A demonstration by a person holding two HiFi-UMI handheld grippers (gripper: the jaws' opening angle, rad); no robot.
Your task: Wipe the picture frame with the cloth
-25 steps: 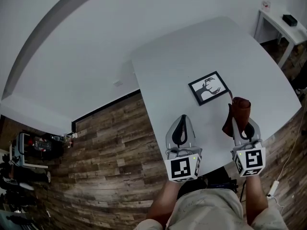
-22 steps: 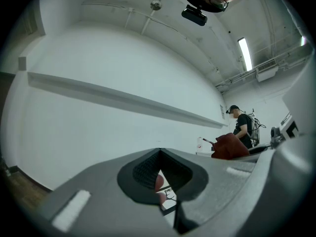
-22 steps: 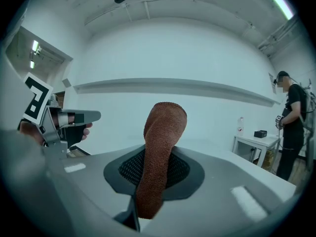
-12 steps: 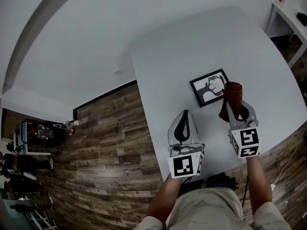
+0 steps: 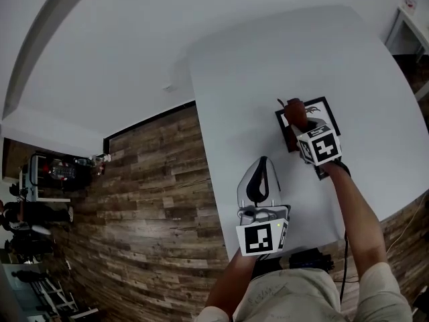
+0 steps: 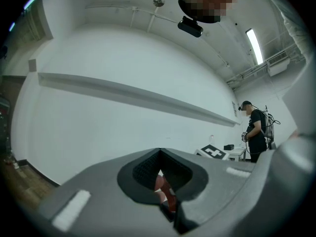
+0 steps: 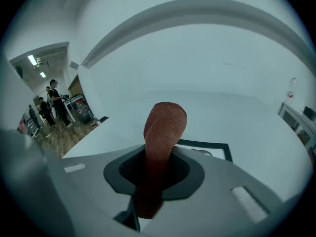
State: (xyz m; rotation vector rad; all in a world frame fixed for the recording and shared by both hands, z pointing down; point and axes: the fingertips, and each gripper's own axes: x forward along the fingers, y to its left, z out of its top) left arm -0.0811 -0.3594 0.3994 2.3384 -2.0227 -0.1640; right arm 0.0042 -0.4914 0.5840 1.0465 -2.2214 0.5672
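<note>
A black picture frame [image 5: 330, 107] with a white mat lies flat on the white table [image 5: 255, 72]. My right gripper [image 5: 297, 121] is over the frame's left part, shut on a rust-red cloth [image 5: 295, 110] whose rolled end sticks out past the jaws. In the right gripper view the cloth [image 7: 162, 132] rises from between the jaws, with the frame's corner [image 7: 210, 145] just behind it. The left gripper [image 5: 259, 170] rests nearer the table's front-left edge, shut and empty, well short of the frame. In the left gripper view its jaws stand closed together [image 6: 163, 186].
Wood floor [image 5: 154, 193] lies left of the table's edge. A small white side table [image 5: 410, 19] stands at the far right. People and equipment stand far off at the left [image 7: 52, 102], and a person [image 6: 256, 132] stands beyond the table.
My right gripper has carried the cloth forward and left, from beside the frame to over it. The left gripper has stayed in place.
</note>
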